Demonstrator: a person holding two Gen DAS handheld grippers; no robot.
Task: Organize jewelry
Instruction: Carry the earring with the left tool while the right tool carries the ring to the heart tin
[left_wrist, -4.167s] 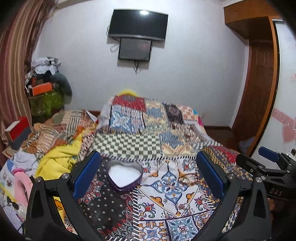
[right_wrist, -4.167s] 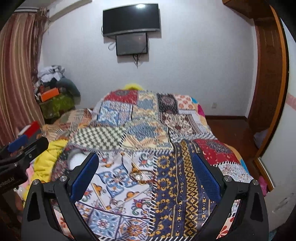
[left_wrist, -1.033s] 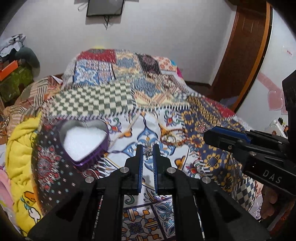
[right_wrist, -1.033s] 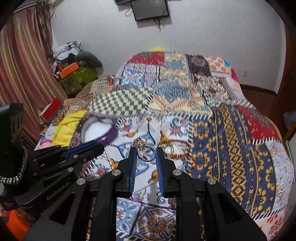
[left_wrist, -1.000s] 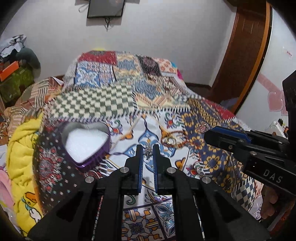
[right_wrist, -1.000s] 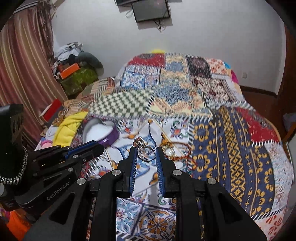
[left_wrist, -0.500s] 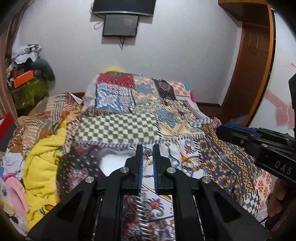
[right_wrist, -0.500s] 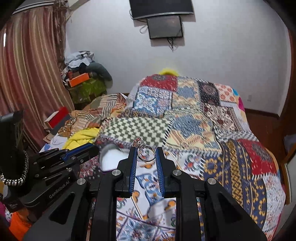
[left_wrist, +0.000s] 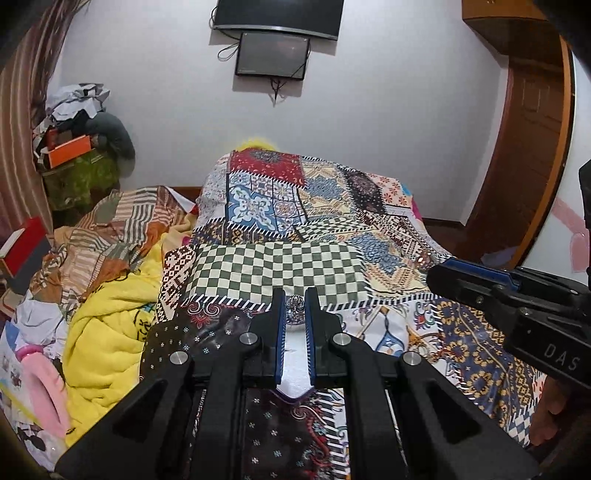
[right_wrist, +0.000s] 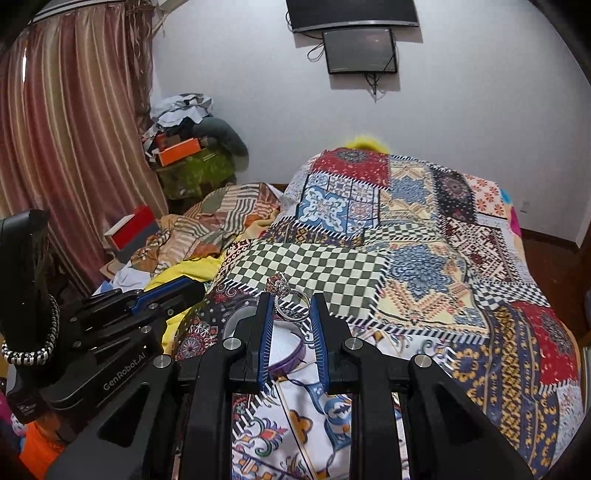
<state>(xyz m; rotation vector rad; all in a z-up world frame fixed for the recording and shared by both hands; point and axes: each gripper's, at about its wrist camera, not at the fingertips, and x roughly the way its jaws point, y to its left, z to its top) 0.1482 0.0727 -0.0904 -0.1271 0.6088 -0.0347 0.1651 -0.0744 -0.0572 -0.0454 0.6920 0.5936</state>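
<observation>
My left gripper (left_wrist: 294, 308) is shut on a small silver ornate jewelry piece (left_wrist: 294, 309) and holds it above the purple heart-shaped box (left_wrist: 293, 369), whose white lining shows between the fingers. My right gripper (right_wrist: 291, 304) is shut on a silver ring with a stone cluster (right_wrist: 288, 295), held just right of and above the same box (right_wrist: 284, 350). The right gripper shows at the right of the left wrist view (left_wrist: 480, 284); the left gripper shows at the left of the right wrist view (right_wrist: 162, 295).
A patchwork bedspread (left_wrist: 332, 229) covers the bed. A yellow blanket (left_wrist: 103, 332) and striped cloth lie at the left. More jewelry lies on the spread right of the box (left_wrist: 417, 350). A wooden door (left_wrist: 524, 147) stands at the right, clutter (right_wrist: 184, 155) by the curtain.
Both grippers have risen and moved left with their jewelry to over the heart box. 4.2 s ago both were open and empty.
</observation>
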